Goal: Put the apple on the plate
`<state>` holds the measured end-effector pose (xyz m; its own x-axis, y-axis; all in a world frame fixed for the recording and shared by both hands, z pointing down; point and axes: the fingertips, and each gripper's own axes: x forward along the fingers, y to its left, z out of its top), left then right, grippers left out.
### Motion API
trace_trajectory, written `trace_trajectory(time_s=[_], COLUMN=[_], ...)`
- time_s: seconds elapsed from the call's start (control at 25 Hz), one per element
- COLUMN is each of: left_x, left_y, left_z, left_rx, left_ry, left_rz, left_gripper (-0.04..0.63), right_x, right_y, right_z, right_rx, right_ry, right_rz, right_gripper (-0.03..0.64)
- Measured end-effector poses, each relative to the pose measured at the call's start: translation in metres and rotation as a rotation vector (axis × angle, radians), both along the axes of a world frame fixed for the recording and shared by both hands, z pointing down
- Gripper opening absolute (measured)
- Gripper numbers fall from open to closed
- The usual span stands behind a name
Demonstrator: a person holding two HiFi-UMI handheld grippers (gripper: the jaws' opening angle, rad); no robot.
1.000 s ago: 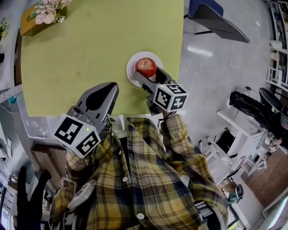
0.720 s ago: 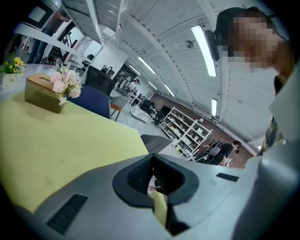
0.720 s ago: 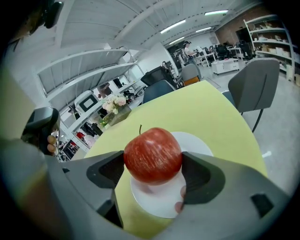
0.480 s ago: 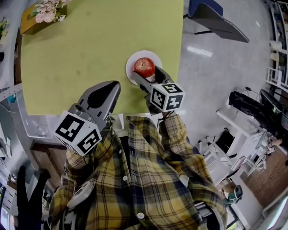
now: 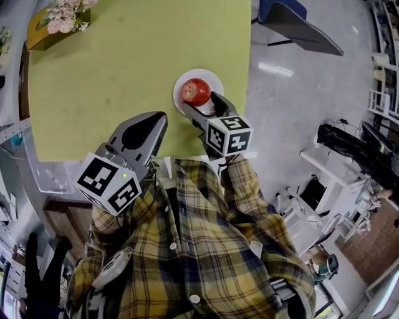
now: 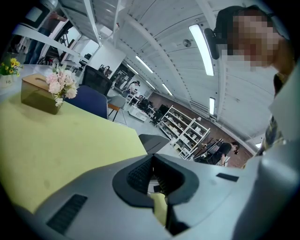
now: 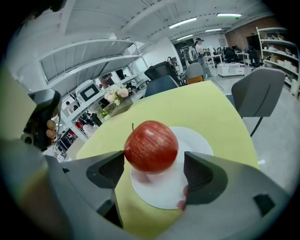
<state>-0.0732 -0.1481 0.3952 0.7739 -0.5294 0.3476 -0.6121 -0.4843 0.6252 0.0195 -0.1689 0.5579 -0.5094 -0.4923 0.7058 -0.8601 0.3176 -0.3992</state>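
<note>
the apple (image 5: 196, 91) (image 7: 151, 146), red with a short stem, sits on the white plate (image 5: 213, 76) (image 7: 199, 139), toward the side of the plate nearer the person. the plate lies on the yellow-green surface (image 5: 112, 62) (image 7: 201, 103) close to its right edge and not far from its near edge.

the right claw (image 5: 200, 101) (image 7: 153, 159) reaches low over the plate with its jaws apart, one on either side of the apple. in the right gripper view the left jaw's dark pad is right at the apple's skin, and i cannot tell whether it touches; the right jaw's pad stands clear of the fruit, with bare plate showing in the gap. its marker cube (image 5: 227, 134) sits just behind the jaws, off the surface's near edge.

the left claw (image 5: 157, 117) (image 6: 151, 158) has its jaws together at the tips with nothing between them. it is held up above the near edge of the surface, well apart from the plate, with its own marker cube (image 5: 107, 184) close to the person's plaid shirt (image 5: 187, 249).

at the far left corner of the surface stands a tan box (image 5: 38, 36) (image 6: 38, 95) with pale pink flowers (image 5: 65, 15) (image 6: 59, 84) beside it. a blue chair (image 5: 293, 19) stands on the floor beyond the surface's far right corner.
</note>
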Motion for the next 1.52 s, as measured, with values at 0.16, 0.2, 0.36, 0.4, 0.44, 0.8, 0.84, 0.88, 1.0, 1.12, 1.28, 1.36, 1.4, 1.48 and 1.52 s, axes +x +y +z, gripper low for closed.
trace_trajectory(time_s=[0.16,0.2,0.36,0.4,0.44,0.8,0.84,0.88,1.0,1.12,1.28,1.36,1.4,1.48,1.52], left_x=[0.0,0.0,0.0,0.0,0.0,0.001,0.001,0.001,0.001,0.001,0.002,0.003,0.003,0.004,0.004], left_y=[0.001,0.001,0.001,0.001,0.001,0.0,0.001,0.001,0.001,0.002,0.004,0.005,0.006,0.007,0.008], left_z=[0.0,0.0,-0.002,-0.002,-0.003,-0.013,-0.014,-0.015,-0.016,-0.018,-0.023,-0.026,-0.028,-0.033,-0.036], left_rx=[0.001,0.001,0.005,0.006,0.007,0.03,0.032,0.035,0.041,0.048,0.06,0.067,0.072,0.085,0.092], left_ry=[0.001,0.001,0.001,0.001,0.001,0.006,0.006,0.006,0.008,0.01,0.011,0.013,0.015,0.017,0.019], left_rz=[0.003,0.003,0.005,0.007,0.007,0.014,0.014,0.014,0.013,0.01,0.007,0.005,0.004,0.0,-0.001], left_gripper=[0.008,0.008,0.008,0.008,0.008,0.008,0.008,0.008,0.008,0.008,0.008,0.008,0.008,0.008,0.008], right_x=[0.006,0.007,0.012,0.012,0.012,0.011,0.01,0.009,0.009,0.009,0.009,0.01,0.01,0.01,0.01], right_y=[0.0,0.0,0.0,0.0,0.0,0.007,0.008,0.009,0.01,0.011,0.01,0.011,0.011,0.013,0.014], right_z=[-0.002,-0.003,-0.007,-0.008,-0.009,-0.024,-0.025,-0.026,-0.028,-0.032,-0.039,-0.042,-0.044,-0.049,-0.052], right_rx=[0.007,0.009,0.019,0.021,0.022,0.039,0.041,0.043,0.047,0.056,0.071,0.075,0.078,0.086,0.09], right_ry=[0.005,0.007,0.017,0.016,0.012,0.006,0.006,0.007,0.007,0.007,0.002,-0.002,-0.003,-0.006,-0.008], right_rz=[0.015,0.018,0.031,0.035,0.038,0.041,0.039,0.038,0.039,0.039,0.036,0.039,0.04,0.038,0.036], right_gripper=[0.377,0.377,0.377,0.377,0.377,0.377,0.377,0.377,0.377,0.377,0.377,0.377,0.377,0.377,0.377])
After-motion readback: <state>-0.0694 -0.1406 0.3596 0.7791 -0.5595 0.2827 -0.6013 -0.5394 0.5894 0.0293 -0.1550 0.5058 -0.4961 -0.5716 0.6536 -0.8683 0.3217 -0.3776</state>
